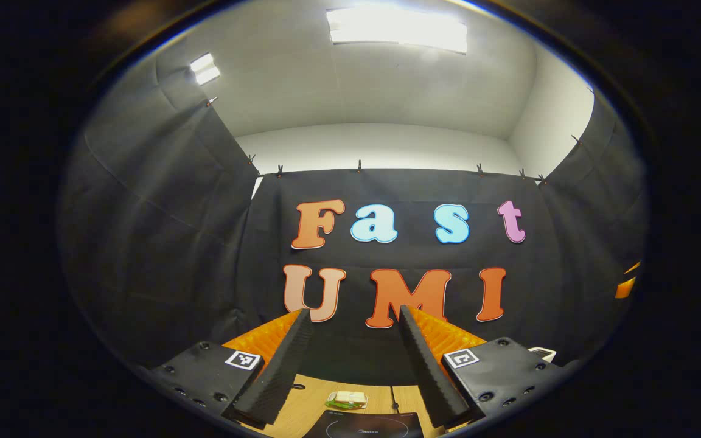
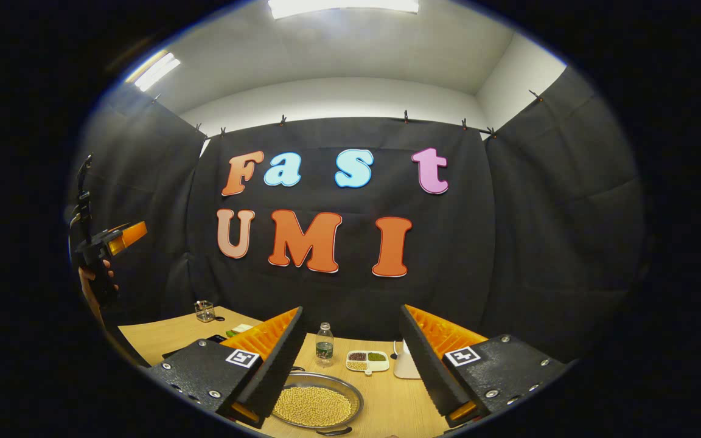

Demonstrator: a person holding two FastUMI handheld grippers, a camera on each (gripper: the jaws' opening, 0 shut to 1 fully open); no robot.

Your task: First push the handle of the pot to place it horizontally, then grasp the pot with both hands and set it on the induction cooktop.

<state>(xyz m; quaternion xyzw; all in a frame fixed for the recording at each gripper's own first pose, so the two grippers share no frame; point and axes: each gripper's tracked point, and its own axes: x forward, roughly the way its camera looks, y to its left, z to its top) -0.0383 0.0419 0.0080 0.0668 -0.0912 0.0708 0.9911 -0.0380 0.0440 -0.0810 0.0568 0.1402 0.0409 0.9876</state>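
Below, dark glass induction cooktop [image 1: 362, 427], white ring marking

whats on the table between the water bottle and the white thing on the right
A small divided dish of beans sits between the bottle and the white object, in the right gripper view.

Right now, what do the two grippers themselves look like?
Each gripper, left and right, has two long wedge-shaped fingers with ribbed faces on dark bolted blocks. Every block carries a square black-and-white marker tag. No cables visible.
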